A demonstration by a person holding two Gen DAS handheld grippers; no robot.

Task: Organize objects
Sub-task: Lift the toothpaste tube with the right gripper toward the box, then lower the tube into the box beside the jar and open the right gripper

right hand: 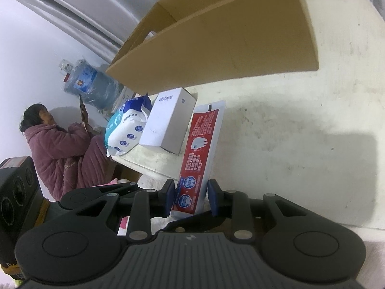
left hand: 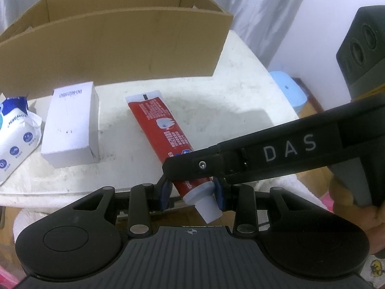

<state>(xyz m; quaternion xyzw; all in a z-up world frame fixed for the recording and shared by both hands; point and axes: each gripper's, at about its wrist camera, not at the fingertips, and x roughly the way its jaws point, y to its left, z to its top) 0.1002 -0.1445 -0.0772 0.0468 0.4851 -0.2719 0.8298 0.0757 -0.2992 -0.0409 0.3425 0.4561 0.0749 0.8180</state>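
A red and white toothpaste tube [left hand: 156, 125] lies tilted at the front edge of the white table [left hand: 240, 91], its white cap end hanging past the edge toward me. My left gripper [left hand: 192, 192] is shut on the tube just above the cap, a blue pad on each side. A black finger [left hand: 216, 161] of the right gripper comes in from the right and crosses the tube's lower part. In the right wrist view the right gripper [right hand: 191, 198] is shut on the same tube [right hand: 202, 139] near its bottom, pads on both flat edges.
An open cardboard box [left hand: 115, 45] stands at the back of the table. A small white carton [left hand: 72, 125] and a blue and white wipes pack [left hand: 16, 132] lie left of the tube. A seated person [right hand: 65, 149] and a water jug [right hand: 91, 84] are beyond the table [right hand: 300, 120].
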